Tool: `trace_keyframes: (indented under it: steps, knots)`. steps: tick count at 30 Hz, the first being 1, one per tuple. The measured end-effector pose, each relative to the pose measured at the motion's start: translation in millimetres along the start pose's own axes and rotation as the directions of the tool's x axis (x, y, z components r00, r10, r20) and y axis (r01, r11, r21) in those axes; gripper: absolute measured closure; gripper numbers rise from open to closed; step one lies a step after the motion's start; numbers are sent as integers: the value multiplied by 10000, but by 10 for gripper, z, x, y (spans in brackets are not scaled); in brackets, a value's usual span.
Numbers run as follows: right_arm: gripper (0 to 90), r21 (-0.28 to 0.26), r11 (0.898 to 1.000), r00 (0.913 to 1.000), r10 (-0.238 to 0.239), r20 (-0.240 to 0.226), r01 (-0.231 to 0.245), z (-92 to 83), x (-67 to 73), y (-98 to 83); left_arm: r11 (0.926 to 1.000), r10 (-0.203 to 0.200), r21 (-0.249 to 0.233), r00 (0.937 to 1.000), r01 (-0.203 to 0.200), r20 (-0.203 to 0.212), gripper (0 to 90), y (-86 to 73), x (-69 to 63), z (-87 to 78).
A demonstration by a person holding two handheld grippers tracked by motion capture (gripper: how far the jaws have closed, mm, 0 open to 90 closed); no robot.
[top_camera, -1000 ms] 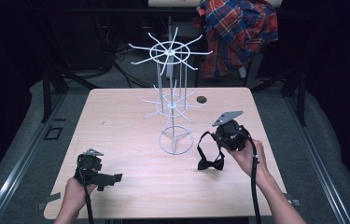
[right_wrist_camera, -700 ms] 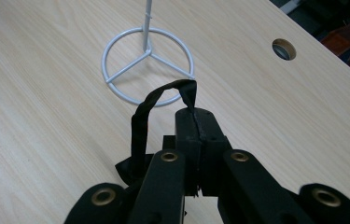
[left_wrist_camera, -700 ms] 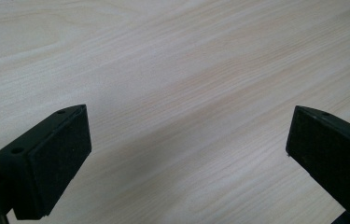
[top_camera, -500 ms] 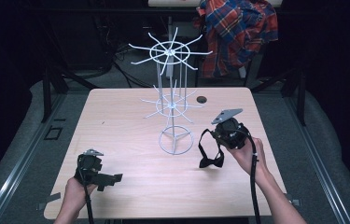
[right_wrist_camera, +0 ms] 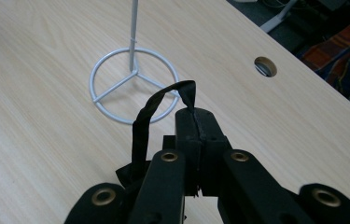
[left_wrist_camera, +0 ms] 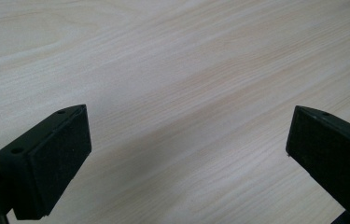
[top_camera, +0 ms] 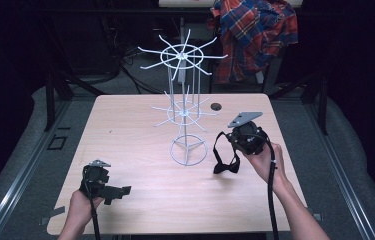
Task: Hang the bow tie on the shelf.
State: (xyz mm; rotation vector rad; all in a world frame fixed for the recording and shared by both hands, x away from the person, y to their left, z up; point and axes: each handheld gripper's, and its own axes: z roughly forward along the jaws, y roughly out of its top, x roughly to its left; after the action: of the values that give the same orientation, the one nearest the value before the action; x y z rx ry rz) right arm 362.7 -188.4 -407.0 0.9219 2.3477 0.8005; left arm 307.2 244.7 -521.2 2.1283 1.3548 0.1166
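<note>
- Pale wood-grain table (top_camera: 140, 125) fills the middle of the high view, dark surroundings behind, a plaid shirt (top_camera: 255, 35) at the upper right.
- Right gripper (top_camera: 235, 142) has its jaws clamped on the strap of a black bow tie (top_camera: 223, 159), which dangles just right of centre.
- White wire display rack (top_camera: 185, 115), thin rods on a ring base, stands left of the tie and nearest the right hand.
- Left gripper (top_camera: 117, 191), lower left, is spread wide over bare wood.
- Likely next: loop the soft strap over a rack arm.
</note>
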Motion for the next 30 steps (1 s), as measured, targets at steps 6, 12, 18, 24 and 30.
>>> trace_keyframes:
  steps: [6,12,18,24,30]
  knots:
    - [899,-20,10000,9998,-72,161,72,11,-18,50,10000,22,20,10000,-22,32,1,1,0,0]
    - [900,-112,9999,9993,-104,370,109,9,-55,100,10000,34,13,10000,-34,54,1,0,-2,-1]
    - [900,-324,9995,9984,-48,563,67,-7,-97,144,10000,26,25,10000,-26,49,1,-7,-2,-6]
    - [900,-578,9983,9982,84,598,-49,7,-142,181,10000,15,17,10000,-15,35,1,-13,5,-12]
    - [900,-718,9974,9982,105,583,-63,-9,-165,236,10000,-18,31,10000,18,27,1,-14,7,-12]
